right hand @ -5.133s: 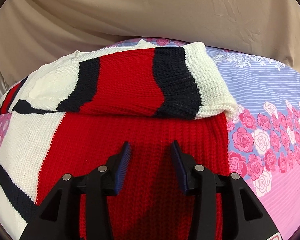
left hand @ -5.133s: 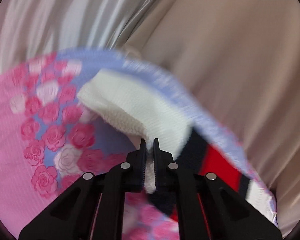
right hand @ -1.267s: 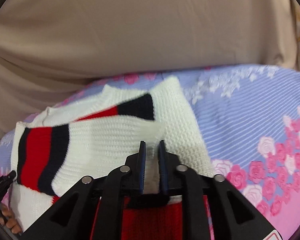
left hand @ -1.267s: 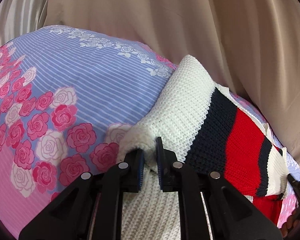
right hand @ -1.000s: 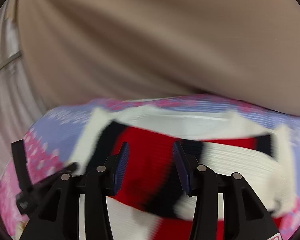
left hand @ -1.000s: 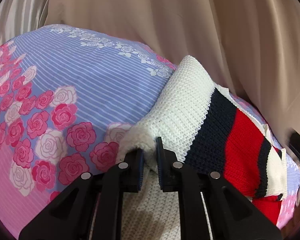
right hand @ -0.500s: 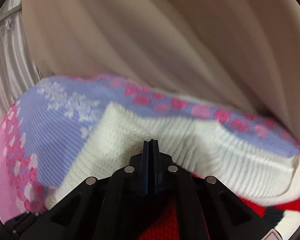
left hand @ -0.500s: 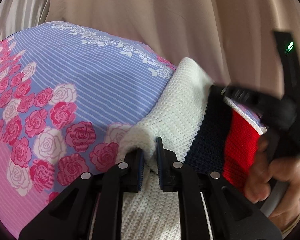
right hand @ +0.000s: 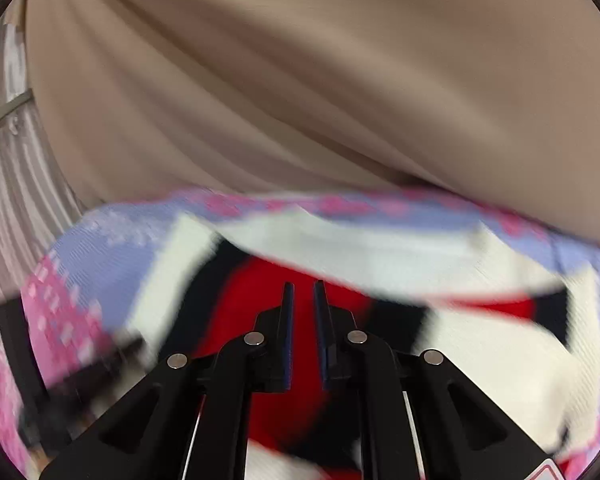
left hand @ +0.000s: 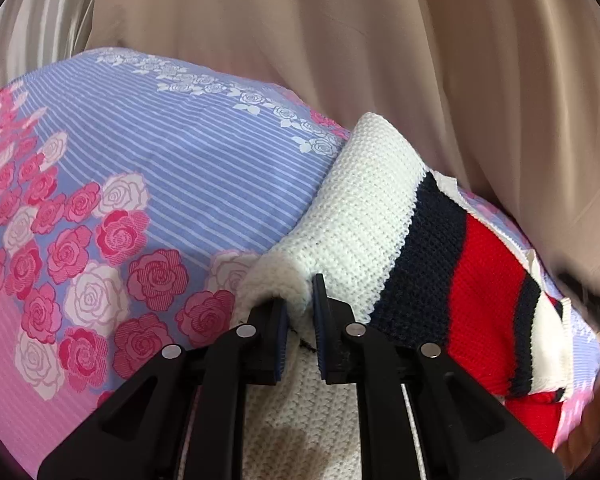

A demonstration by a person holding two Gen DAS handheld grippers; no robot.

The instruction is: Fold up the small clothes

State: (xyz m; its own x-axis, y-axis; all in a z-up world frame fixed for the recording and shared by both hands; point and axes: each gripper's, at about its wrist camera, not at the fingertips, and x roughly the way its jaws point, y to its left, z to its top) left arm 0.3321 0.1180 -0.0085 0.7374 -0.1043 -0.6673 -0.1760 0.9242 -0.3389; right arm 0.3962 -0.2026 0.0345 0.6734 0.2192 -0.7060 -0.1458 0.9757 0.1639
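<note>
A knitted sweater (left hand: 380, 216) with white, navy and red stripes lies folded on a flowered bedsheet (left hand: 160, 140). My left gripper (left hand: 300, 292) is shut on the sweater's thick white folded edge, which bulges over its fingertips. In the right wrist view, blurred by motion, the sweater (right hand: 380, 256) fills the lower half. My right gripper (right hand: 302, 292) hovers over its red stripe, its jaws opening to a narrow gap with nothing between them. A dark blur at the right edge of the left wrist view is the right gripper (left hand: 584, 288).
The bedsheet (right hand: 112, 240) is lilac with white stripes and pink roses and spreads to the left of the sweater. A beige curtain (left hand: 380, 60) hangs close behind the bed. A pale pleated curtain (right hand: 4, 200) is at the far left.
The right gripper swung from the sweater's far white edge to above the red stripe, and its shut jaws parted slightly. The hand left the middle of the left view. The left gripper kept still.
</note>
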